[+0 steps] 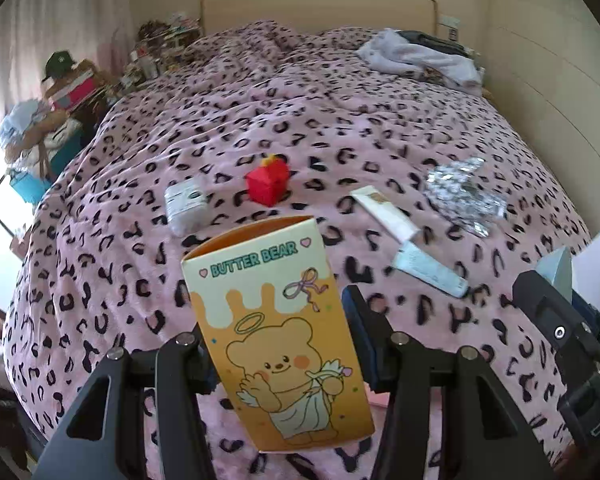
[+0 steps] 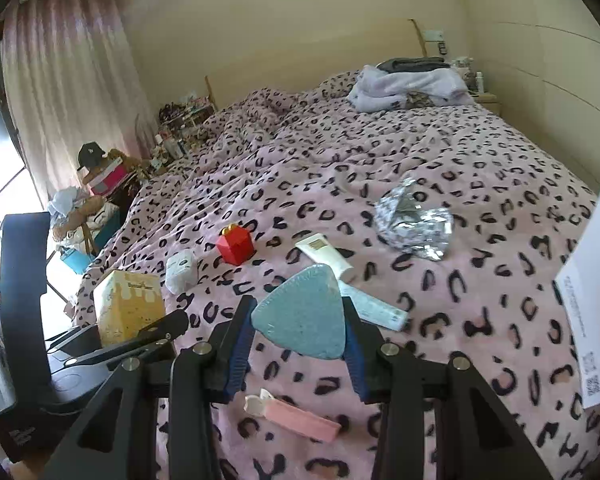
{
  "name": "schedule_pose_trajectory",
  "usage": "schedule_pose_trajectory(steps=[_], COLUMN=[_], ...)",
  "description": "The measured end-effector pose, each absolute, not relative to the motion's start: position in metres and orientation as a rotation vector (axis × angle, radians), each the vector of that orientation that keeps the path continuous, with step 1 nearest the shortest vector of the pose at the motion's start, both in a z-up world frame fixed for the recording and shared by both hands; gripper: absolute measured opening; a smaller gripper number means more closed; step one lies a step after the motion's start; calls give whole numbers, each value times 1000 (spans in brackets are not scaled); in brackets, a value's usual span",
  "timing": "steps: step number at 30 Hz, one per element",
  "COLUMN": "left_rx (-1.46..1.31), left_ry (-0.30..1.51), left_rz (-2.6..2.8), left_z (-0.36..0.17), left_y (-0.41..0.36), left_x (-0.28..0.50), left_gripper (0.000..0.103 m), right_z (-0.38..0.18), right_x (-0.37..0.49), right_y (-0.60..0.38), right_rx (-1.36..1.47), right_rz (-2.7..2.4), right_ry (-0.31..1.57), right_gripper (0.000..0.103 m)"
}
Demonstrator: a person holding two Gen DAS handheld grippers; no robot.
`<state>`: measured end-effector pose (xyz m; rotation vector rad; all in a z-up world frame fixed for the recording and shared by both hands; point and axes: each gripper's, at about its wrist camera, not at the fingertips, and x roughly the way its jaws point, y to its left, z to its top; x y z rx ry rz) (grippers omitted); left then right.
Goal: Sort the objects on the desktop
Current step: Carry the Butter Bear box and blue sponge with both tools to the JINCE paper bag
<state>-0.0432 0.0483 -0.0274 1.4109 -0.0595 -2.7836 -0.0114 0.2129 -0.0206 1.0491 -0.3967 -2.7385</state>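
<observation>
My left gripper (image 1: 278, 344) is shut on an orange "Butter Bear" carton (image 1: 276, 320), held upright and slightly tilted above the pink leopard blanket (image 1: 340, 128). My right gripper (image 2: 300, 328) is shut on a blue-grey rounded triangular pad (image 2: 304, 312), also lifted off the bed. On the blanket beyond lie a red house-shaped box (image 1: 268, 184), a small white box (image 1: 186, 204), a white tube (image 1: 384, 212), a pale tube (image 1: 428, 268) and crumpled foil (image 1: 464, 196). A pink flat item (image 2: 296, 416) lies under the right gripper.
A white printed sheet (image 2: 592, 300) stands at the right edge. Folded clothes (image 2: 412, 84) lie near the headboard. Cluttered boxes and a black cap (image 2: 92, 154) crowd the left bedside by the curtain. The other gripper with its carton (image 2: 128, 304) shows at the left.
</observation>
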Motion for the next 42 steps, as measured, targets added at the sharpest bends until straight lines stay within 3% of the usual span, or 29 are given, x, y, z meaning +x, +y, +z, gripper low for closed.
schedule_pose_trajectory(steps=[32,42], left_rx=[1538,1676], left_ry=[-496,-605], left_rz=[-3291,-3424], left_z=[40,55], left_y=[319,388], left_x=[18,-9], left_gripper=[52,52], right_z=[34,38], right_x=[99,105], right_y=[434,488], right_rx=[953,969], right_rz=[-3019,-3090], right_ry=[-620,-705], right_gripper=[42,42])
